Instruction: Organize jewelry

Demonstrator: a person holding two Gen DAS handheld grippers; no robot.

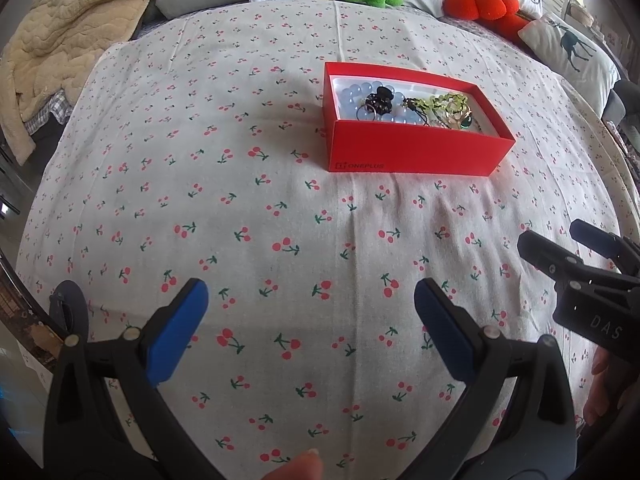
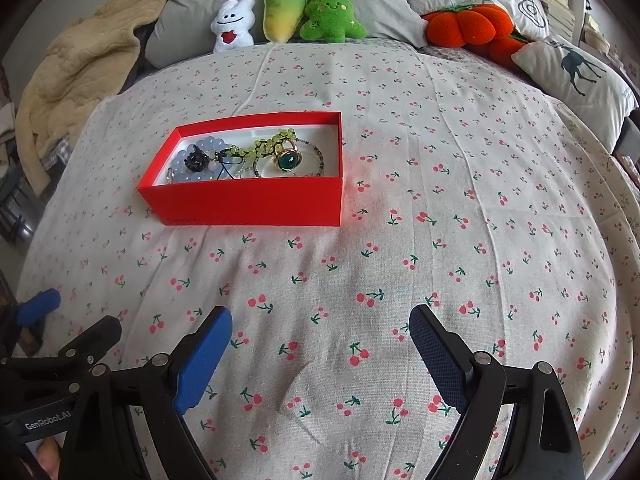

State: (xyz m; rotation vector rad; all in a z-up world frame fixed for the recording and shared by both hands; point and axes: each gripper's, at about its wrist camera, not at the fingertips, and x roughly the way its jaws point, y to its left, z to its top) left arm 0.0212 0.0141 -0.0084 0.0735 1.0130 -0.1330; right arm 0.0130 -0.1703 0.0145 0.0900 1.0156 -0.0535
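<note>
Both grippers, left gripper (image 1: 311, 300) and right gripper (image 2: 320, 326), hang well short of the red box (image 2: 248, 198).

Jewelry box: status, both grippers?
Left gripper and right gripper open, empty, over the sheet. Jewelry all in the red box. Nothing in the way.

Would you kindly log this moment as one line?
left gripper open, empty | right gripper open, empty | jewelry in red box

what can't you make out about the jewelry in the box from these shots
- Left wrist view: the red box's near wall hides the floor and the lower jewelry.
- Right wrist view: the blue beads, green beads and ring overlap; piece count unclear.
- Both views: clasps too small.
</note>
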